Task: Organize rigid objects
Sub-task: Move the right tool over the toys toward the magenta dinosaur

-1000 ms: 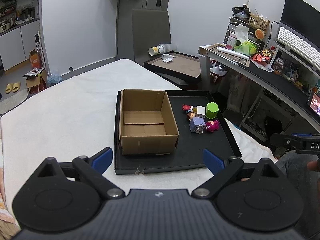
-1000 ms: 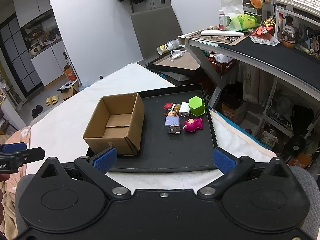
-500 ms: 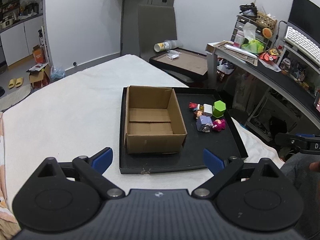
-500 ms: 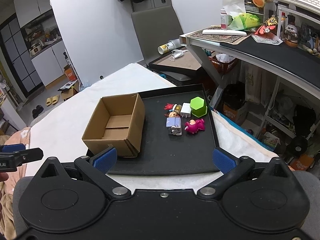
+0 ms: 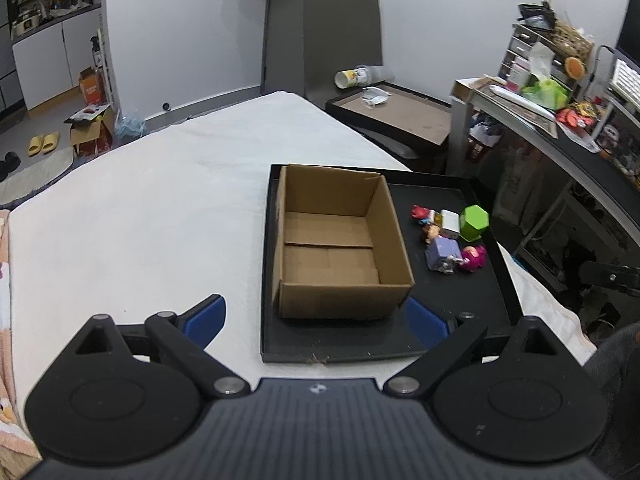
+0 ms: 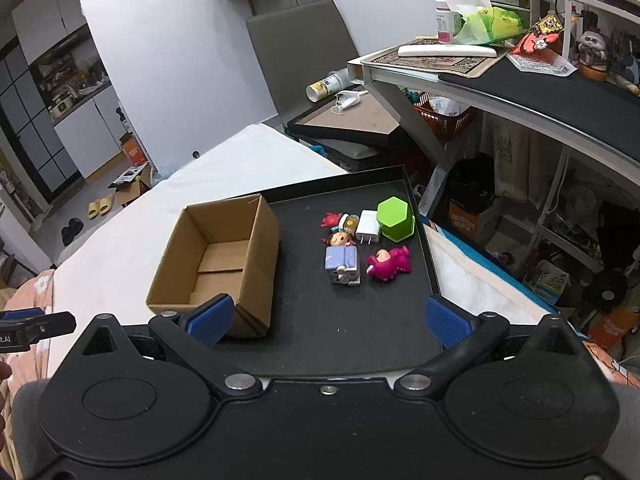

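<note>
An open, empty cardboard box (image 5: 336, 246) (image 6: 220, 256) stands on the left of a black tray (image 5: 452, 312) (image 6: 348, 336). On the tray's right lie small items: a green hexagonal block (image 6: 395, 218) (image 5: 474, 222), a white charger (image 6: 368, 232), a purple block figure (image 6: 342, 264) (image 5: 440, 254), a pink toy (image 6: 390, 264) (image 5: 472, 258), a doll head (image 6: 339, 238) and a red toy (image 6: 331, 220). My left gripper (image 5: 316, 320) is open and empty just before the box. My right gripper (image 6: 328, 318) is open and empty over the tray's near part.
The tray sits on a white-covered bed (image 5: 140, 208). To the right a cluttered desk (image 6: 520, 76) overhangs the bed's edge. Behind the tray stand a second tray (image 6: 352, 116) and a grey chair (image 6: 300, 56). Each gripper shows at the other view's edge (image 5: 608, 278) (image 6: 28, 326).
Both grippers have moved forward toward the tray, so the box and toys look larger. The left view has also swung left. Nothing on the tray has moved.
</note>
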{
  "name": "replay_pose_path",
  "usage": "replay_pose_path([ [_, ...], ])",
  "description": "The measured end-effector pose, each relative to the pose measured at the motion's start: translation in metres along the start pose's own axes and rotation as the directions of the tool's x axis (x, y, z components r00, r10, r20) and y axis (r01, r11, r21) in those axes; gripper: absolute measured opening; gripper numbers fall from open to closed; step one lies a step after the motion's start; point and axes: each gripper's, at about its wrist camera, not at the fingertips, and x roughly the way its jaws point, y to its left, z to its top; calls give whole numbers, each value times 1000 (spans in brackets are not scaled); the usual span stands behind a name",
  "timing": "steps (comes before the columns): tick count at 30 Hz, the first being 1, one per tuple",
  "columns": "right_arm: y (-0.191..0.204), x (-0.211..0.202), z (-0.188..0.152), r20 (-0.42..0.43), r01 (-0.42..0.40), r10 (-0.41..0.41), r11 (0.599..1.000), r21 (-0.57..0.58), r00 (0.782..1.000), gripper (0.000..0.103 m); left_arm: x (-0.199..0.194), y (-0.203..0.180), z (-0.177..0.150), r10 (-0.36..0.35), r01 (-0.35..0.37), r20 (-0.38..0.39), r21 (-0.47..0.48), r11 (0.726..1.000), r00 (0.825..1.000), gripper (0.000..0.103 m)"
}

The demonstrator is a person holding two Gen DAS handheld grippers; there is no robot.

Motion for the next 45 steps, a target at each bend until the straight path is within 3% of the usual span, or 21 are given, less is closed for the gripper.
replay_pose_path([
  [12, -25, 50, 28, -72, 26, -22, 999, 44, 997, 93, 51, 9, 25, 9, -12, -67, -34, 999, 998, 93],
  [20, -39, 86, 37, -134, 31, -19, 995, 90, 991, 80, 79, 13, 35, 24, -29, -98, -42, 999, 995, 88],
  [29, -59, 129, 41, -200, 14, 27, 979, 202, 979, 59, 115, 25, 45, -6, -10, -162, -100, 995, 987, 63],
  [32, -64, 143, 41, -227, 7, 50, 971, 241, 973, 58, 125, 28, 45, 3, -22, -173, -104, 994, 985, 60],
  [37, -71, 167, 41, -250, 17, 56, 960, 280, 967, 58, 142, 36, 43, -23, -6, -222, -131, 991, 975, 39],
  [45, -84, 203, 41, -279, 37, 61, 942, 333, 958, 58, 164, 37, 45, -3, -29, -274, -114, 993, 962, 37],
])
